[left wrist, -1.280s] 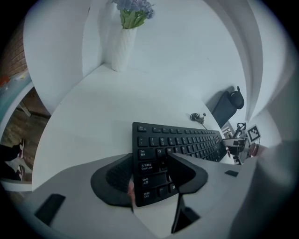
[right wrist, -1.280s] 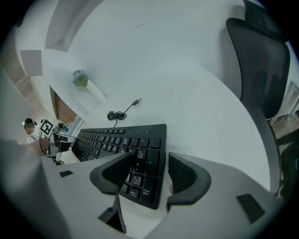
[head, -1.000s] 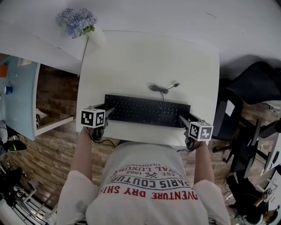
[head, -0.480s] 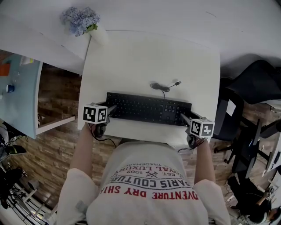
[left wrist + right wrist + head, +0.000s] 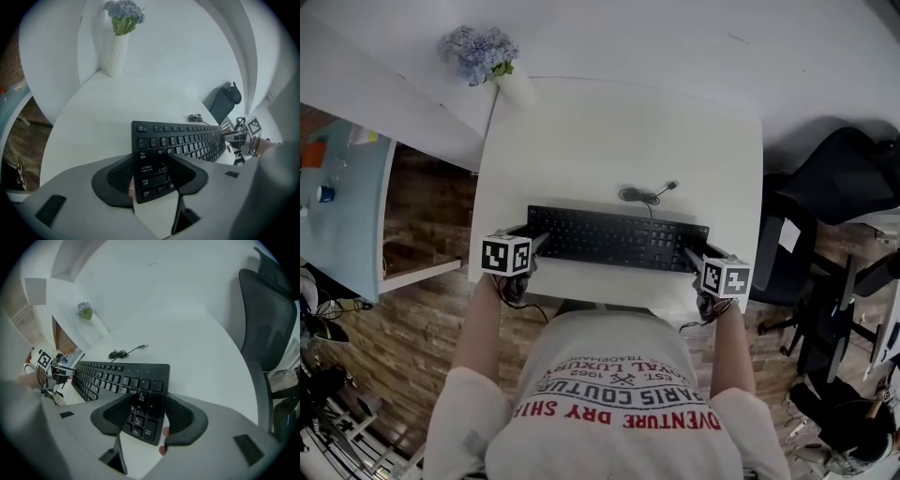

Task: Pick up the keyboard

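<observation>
finding one: the keyboard [image 5: 614, 239] lies crosswise on the white table [image 5: 619, 122], toward the near edge, keys up. its cable [image 5: 645, 194] is loosely coiled on the table just behind it, plug end free.

finding two: my left gripper [image 5: 147, 174] is at the keyboard's left end, which stands between my fingers. one pad [image 5: 185, 171] sits over the keys just inboard of the caps lock column. the other sits at the outer edge, partly hidden by the keyboard. these jaws have just been closing and are clamped on that end.

finding three: my right gripper [image 5: 149, 416] is on the number pad end. one finger is over the keys, the other against the outer edge, clamped likewise.

finding four: both grippers point steeply down. whether the keyboard has left the table, i cannot tell.

surroundings: a white vase [image 5: 514, 86] of blue flowers [image 5: 483, 52] at the table's far left corner; a black chair [image 5: 844, 173] to the right of the table.
</observation>
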The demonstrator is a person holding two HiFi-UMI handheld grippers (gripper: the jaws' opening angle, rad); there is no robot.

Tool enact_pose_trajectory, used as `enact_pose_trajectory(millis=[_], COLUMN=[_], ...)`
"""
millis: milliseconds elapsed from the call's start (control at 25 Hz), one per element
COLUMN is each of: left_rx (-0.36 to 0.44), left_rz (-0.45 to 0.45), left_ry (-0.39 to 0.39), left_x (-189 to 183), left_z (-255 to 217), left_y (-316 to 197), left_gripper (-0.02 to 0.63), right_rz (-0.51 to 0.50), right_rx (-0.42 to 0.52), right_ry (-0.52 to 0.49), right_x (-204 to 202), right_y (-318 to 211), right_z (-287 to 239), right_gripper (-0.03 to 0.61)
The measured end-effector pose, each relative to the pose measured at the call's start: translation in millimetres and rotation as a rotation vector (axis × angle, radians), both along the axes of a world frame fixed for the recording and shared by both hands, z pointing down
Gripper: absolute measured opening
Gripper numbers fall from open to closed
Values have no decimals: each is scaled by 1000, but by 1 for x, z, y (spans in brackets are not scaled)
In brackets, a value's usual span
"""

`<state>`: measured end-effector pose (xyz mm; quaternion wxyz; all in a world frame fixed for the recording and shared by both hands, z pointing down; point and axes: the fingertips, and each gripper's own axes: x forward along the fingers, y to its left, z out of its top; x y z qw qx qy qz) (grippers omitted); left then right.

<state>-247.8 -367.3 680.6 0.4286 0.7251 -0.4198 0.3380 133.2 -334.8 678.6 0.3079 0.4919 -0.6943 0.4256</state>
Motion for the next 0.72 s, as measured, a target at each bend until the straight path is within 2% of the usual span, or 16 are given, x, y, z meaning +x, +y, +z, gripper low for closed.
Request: enact_pose_trajectory(millis=[120, 320, 720], left_rx=[27, 116, 299], left_rz=[6, 10, 15], left_ry=[-13, -11, 7], left_x=[1, 4, -1], left_z=[-8, -34, -107], left_y=[2, -10, -56], left_gripper=[236, 236, 236], right_rz=[8, 12, 27], right_rx=[21, 90, 281], right_ry=[35, 58, 80], right_x=[2, 5, -1], right_y=[2, -9, -50], right_z=[-8, -33, -112], right_gripper=[245, 244, 244])
